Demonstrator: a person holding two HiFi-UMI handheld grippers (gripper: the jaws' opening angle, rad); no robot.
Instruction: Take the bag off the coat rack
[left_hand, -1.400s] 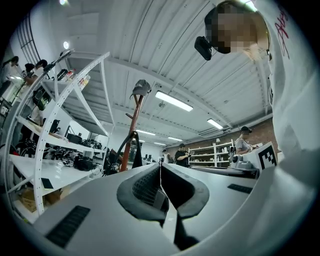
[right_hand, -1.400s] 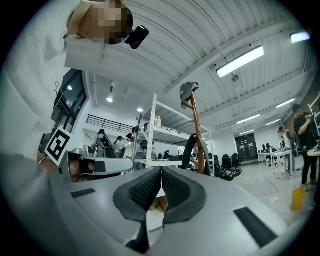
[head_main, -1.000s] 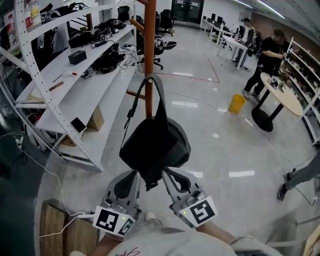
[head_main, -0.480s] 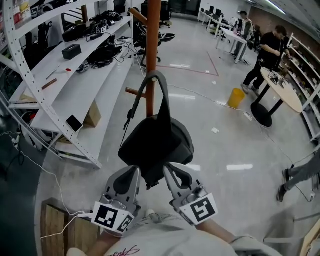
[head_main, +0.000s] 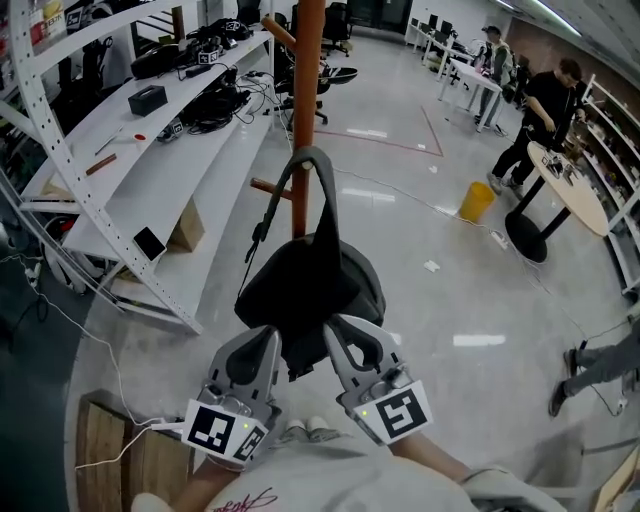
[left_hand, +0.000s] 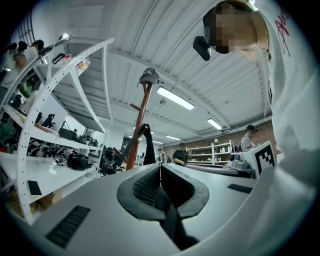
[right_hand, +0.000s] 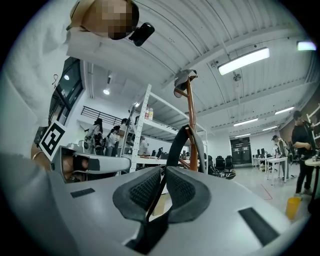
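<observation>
A black bag (head_main: 310, 280) hangs in front of the brown coat rack pole (head_main: 305, 60). Its handle loop (head_main: 308, 160) stands upright against the pole; I cannot see what the loop rests on. Both grippers hold the bag's underside from below. My left gripper (head_main: 272, 342) is shut on black bag fabric (left_hand: 167, 210), which fills the gap between its pads. My right gripper (head_main: 335, 338) is shut on a thin black edge of the bag (right_hand: 152, 200). In the right gripper view the handle (right_hand: 176, 142) arches up beside the pole (right_hand: 191, 125).
White shelving (head_main: 150, 170) with cables and gear runs along the left. A lower peg (head_main: 270, 187) sticks out of the pole. A wooden pallet (head_main: 110, 450) lies at bottom left. A yellow bucket (head_main: 474, 203), a round table (head_main: 565, 190) and people stand at the right.
Both grippers and the bag's bottom have shifted slightly together. The handle loop stays against the pole. Both grips are unchanged.
</observation>
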